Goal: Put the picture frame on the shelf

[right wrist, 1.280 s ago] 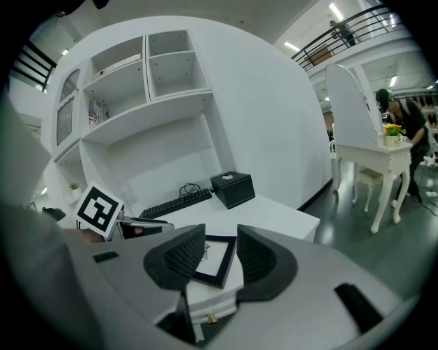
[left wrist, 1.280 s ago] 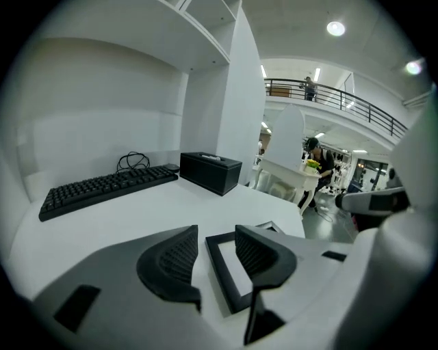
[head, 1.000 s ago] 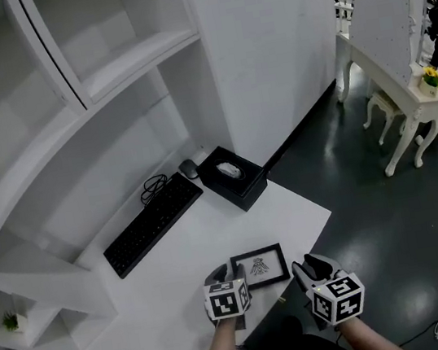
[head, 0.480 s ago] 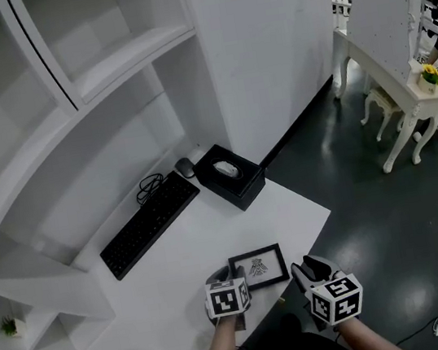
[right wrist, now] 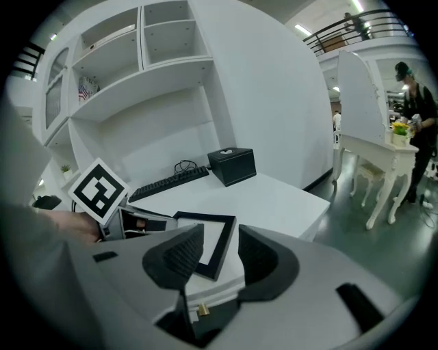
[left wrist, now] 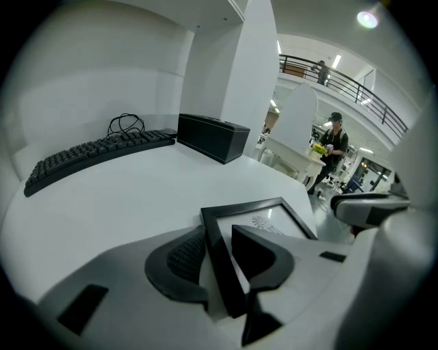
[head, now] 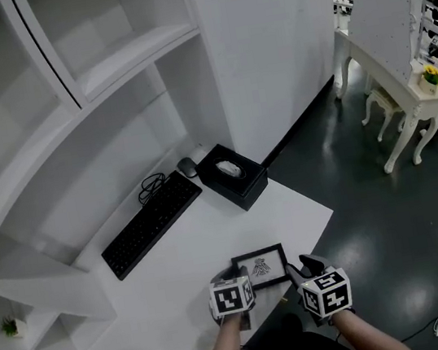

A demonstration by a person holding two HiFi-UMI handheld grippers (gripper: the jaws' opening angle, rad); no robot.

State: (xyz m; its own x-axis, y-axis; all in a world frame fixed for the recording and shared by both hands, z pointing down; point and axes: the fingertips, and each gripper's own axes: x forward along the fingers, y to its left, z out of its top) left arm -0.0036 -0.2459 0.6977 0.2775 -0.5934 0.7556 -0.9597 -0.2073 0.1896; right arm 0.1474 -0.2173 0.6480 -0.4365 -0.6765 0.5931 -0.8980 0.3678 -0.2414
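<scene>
A black picture frame (head: 260,267) lies flat near the front edge of the white desk (head: 290,208). My left gripper (head: 232,275) sits at its left side. In the left gripper view the frame's (left wrist: 274,222) left rail lies between the jaws of that gripper (left wrist: 219,254). The jaws are closing, and a thin gap still shows beside the rail. My right gripper (head: 306,267) hovers just right of the frame with its jaws opening. In the right gripper view the frame's (right wrist: 212,239) near corner shows ahead between the pads of this gripper (right wrist: 217,258), untouched.
A black keyboard (head: 152,222), a mouse (head: 188,167) and a black box (head: 234,177) sit at the back of the desk. White shelves (head: 126,57) rise above them. A white dressing table (head: 404,91) stands to the right across dark floor. A person (left wrist: 332,147) stands far off.
The right gripper has edged left and forward, closer to the frame's right corner. The left gripper stays at the frame's left rail.
</scene>
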